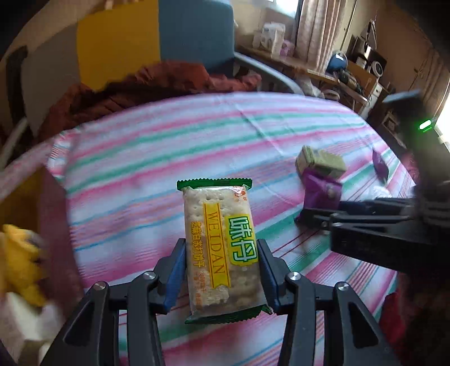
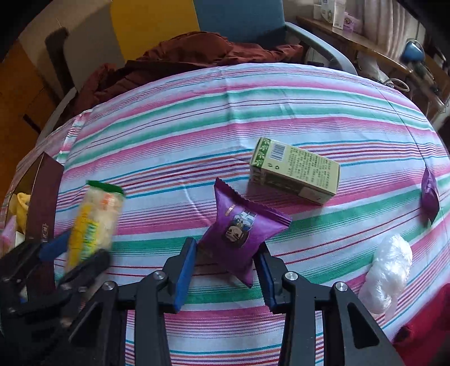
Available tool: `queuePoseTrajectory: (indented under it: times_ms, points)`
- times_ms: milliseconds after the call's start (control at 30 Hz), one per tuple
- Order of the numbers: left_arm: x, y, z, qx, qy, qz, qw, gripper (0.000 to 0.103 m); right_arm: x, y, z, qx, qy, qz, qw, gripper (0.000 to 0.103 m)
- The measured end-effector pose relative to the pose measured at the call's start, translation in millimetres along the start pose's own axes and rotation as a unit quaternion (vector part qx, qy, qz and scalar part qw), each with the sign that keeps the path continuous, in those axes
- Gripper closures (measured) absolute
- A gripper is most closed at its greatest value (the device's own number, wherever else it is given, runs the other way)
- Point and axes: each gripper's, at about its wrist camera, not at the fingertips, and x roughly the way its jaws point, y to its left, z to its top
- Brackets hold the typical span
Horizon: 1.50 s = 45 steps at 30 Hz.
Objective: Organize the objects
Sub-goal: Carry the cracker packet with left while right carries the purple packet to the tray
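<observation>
1. Cracker pack (image 1: pixel 220 247), light and brittle in slick film, gripped across its long edges by left hand-held gripper (image 1: pixel 222 270), lifted above striped counter (image 1: pixel 168 135)
2. Purple snack pouch (image 2: pixel 240 228) at centre, puffy and soft, pinched at its lower half by right hand-held gripper (image 2: pixel 225 267); gentle squeeze advised
3. Green carton (image 2: pixel 295 171) at 1 o'clock of pouch, stiff; best gripped across narrow sides

Home living room, striped tablecloth (image 2: pixel 253 112), blue chair (image 2: pixel 239 19), curtains (image 1: pixel 317 28), cluttered shelves (image 1: pixel 351 76)
</observation>
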Motion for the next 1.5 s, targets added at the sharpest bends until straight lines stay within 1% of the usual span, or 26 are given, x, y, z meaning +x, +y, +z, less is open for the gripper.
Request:
queuePoseTrajectory:
  times_ms: [167,333,467,600,767,933,1000,1100,1233,1300,1367,1500]
  points:
    - [-55.0,9.9,-4.0,0.001,-0.049,0.022,0.9985,0.055,-6.3,12.4,-2.3,-0.02,-0.017,0.006,1.0,0.061]
    - [-104.1,25.8,-16.8,-0.009,-0.089,0.054,0.9945,0.055,-14.3,25.1,-5.3,-0.048,-0.038,0.004,0.998,0.061]
    - [-138.2,48.8,-31.6,-0.02,-0.11,0.081,0.9905,0.055,-12.6,38.7,-9.7,-0.072,-0.039,-0.004,0.997,0.061]
    - [-160.9,70.2,-43.8,-0.031,-0.123,0.102,0.9867,0.055,0.9,60.9,-13.8,-0.103,-0.024,-0.021,0.994,0.061]
    - [-178.8,99.2,-61.1,-0.053,-0.128,0.12,0.9831,0.055,-17.0,75.6,-21.5,-0.106,-0.031,-0.01,0.994,0.061]
    - [-183.5,122.9,-81.3,-0.081,-0.121,0.125,0.9814,0.055,-45.3,112.3,-30.4,-0.115,-0.059,0.019,0.991,0.061]
    - [-183.8,137.0,-93.2,-0.102,-0.114,0.122,0.9806,0.055,-59.4,129.6,-35.6,-0.119,-0.072,0.036,0.99,0.061]
    - [-185.0,157.2,-109.6,-0.131,-0.107,0.128,0.9773,0.055,-74.7,157.0,-40.8,-0.127,-0.088,0.062,0.986,0.061]
    - [-195.4,180.0,-131.6,-0.16,-0.109,0.138,0.9712,0.055,-92.5,195.7,-52.5,-0.14,-0.105,0.108,0.979,0.061]
    - [-202.4,191.6,-143.7,-0.181,-0.113,0.141,0.9668,0.055,-98.9,217.4,-59.0,-0.156,-0.113,0.122,0.974,0.061]
    - [-209.7,202.0,-155.1,-0.201,-0.116,0.141,0.9624,0.055,-101.7,233.7,-64.8,-0.165,-0.113,0.137,0.97,0.061]
    - [-216.5,218.0,-168.8,-0.225,-0.118,0.141,0.957,0.055,-101.2,264.5,-77.4,-0.181,-0.106,0.162,0.964,0.061]
